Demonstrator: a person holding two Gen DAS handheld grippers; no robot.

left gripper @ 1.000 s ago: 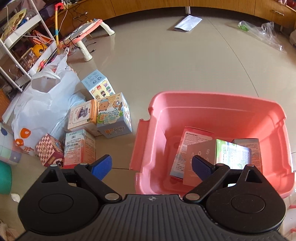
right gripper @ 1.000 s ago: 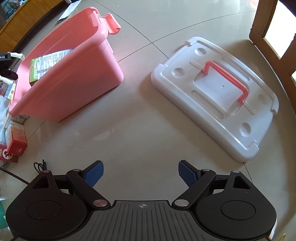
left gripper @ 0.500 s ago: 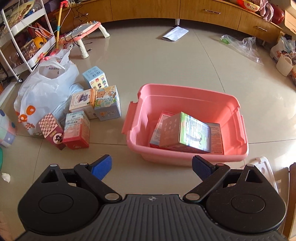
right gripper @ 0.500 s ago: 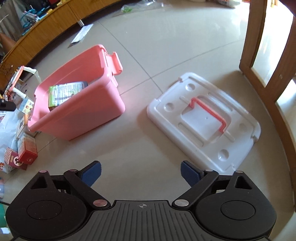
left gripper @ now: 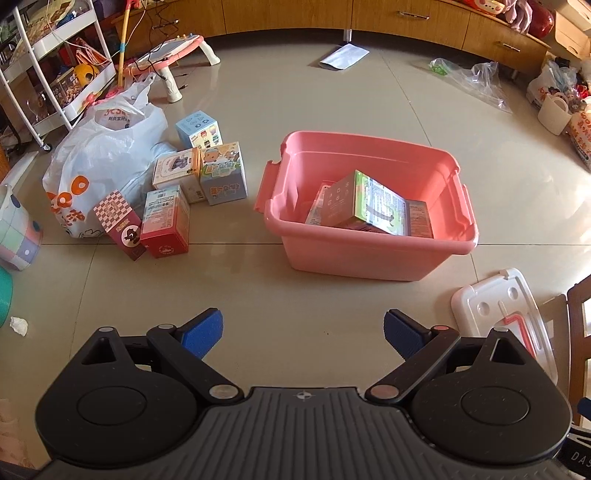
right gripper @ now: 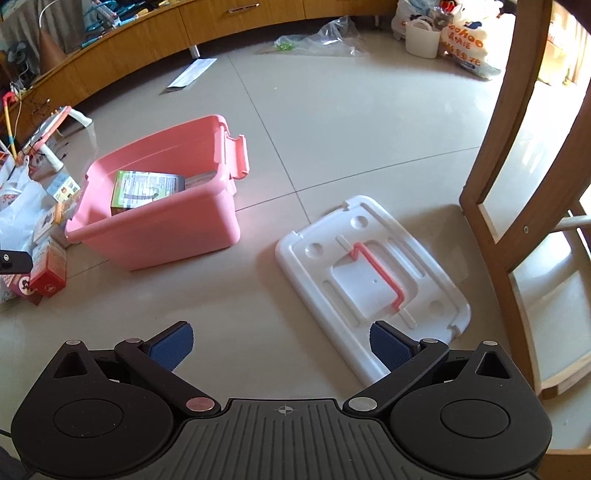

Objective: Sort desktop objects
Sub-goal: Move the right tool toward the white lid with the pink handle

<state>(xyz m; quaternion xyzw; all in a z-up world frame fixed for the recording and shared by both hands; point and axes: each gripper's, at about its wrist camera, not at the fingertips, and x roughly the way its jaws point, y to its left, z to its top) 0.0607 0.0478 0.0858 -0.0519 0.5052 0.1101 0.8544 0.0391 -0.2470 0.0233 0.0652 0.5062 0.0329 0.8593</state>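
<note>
A pink bin (left gripper: pixel 376 254) stands on the tiled floor, also in the right wrist view (right gripper: pixel 162 229). A green box (left gripper: pixel 373 205) lies tilted inside on flatter boxes. Several small boxes (left gripper: pixel 221 173) sit in a cluster to the bin's left, among them a red box (left gripper: pixel 164 221). My left gripper (left gripper: pixel 303 332) is open and empty, held above the floor in front of the bin. My right gripper (right gripper: pixel 280 341) is open and empty, above the floor near the white lid (right gripper: pixel 373 277).
A white plastic bag (left gripper: pixel 99 162) lies behind the boxes. A shelf rack (left gripper: pixel 48 74) and a toy table (left gripper: pixel 170 59) stand at far left. A wooden chair frame (right gripper: pixel 517 184) rises to the right of the lid. Low cabinets (left gripper: pixel 406 18) line the back.
Both grippers have pulled back and risen from the bin, which now looks smaller and farther. The green box stays in the bin. Both grippers stay open.
</note>
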